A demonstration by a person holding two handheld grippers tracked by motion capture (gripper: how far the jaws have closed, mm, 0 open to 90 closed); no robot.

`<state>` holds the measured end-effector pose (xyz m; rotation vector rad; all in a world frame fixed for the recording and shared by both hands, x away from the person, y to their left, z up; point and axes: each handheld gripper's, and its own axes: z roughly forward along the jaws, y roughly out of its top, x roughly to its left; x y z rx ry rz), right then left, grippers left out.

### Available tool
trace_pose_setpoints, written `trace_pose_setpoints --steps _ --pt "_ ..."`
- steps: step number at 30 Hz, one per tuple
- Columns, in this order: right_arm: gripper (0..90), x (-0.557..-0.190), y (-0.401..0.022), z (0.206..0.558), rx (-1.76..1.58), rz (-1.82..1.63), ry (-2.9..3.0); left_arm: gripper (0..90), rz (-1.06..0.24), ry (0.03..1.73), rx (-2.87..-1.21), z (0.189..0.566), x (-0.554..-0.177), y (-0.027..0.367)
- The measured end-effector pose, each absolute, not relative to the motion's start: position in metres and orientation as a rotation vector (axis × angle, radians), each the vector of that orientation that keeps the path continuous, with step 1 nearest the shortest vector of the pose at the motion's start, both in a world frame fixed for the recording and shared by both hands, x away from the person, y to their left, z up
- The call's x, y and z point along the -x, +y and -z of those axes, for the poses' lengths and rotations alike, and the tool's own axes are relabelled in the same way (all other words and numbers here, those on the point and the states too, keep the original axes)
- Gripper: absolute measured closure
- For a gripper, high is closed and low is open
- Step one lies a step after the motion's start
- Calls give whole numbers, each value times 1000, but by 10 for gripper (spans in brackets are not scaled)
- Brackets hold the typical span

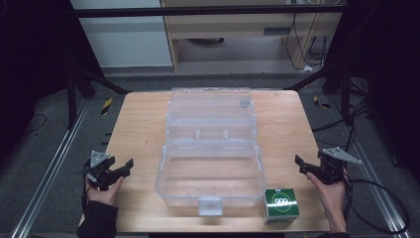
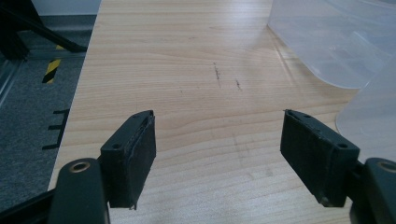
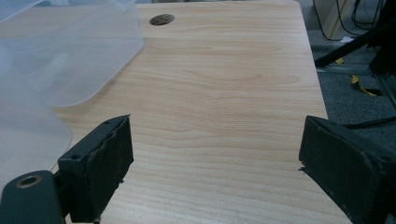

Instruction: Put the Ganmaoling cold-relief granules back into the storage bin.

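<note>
Sitting open at the middle of the pale wooden table [image 1: 138,124]: a clear plastic hinged storage box [image 1: 210,173], lid thrown back toward the far edge, tray bare. Standing just outside the box's front right corner, near the table's front edge: a small green-and-white cardboard carton [image 1: 281,204], untouched. Hovering low over bare wood at the table's left side, well apart from the box: the left gripper [image 1: 128,165], jaws spread wide and gripping nothing, as the left gripper view [image 2: 217,135] confirms. Waiting at the table's right edge, near the carton but not touching it: the right gripper [image 1: 300,165], jaws likewise parted with only tabletop between them [image 3: 215,144]. Judging by this layout, nothing packed yet; picking up the carton, placing it inside and closing the lid all apparently remaining.
</note>
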<state>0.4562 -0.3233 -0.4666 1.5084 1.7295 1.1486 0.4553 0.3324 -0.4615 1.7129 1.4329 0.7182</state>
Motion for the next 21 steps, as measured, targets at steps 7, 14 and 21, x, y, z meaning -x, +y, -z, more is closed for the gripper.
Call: trace_pose_setpoints --steps 7,14,21 --pt "98 -449 -321 453 -1390 -1120 1810 299 -743 1437 -1716 462 -454 331" --pt "100 -443 -314 424 -1291 -1141 1873 304 -734 1450 -1728 465 -455 331" --pt "86 -436 -305 392 -1168 -1116 1963 305 -733 1452 -1741 466 -455 330"
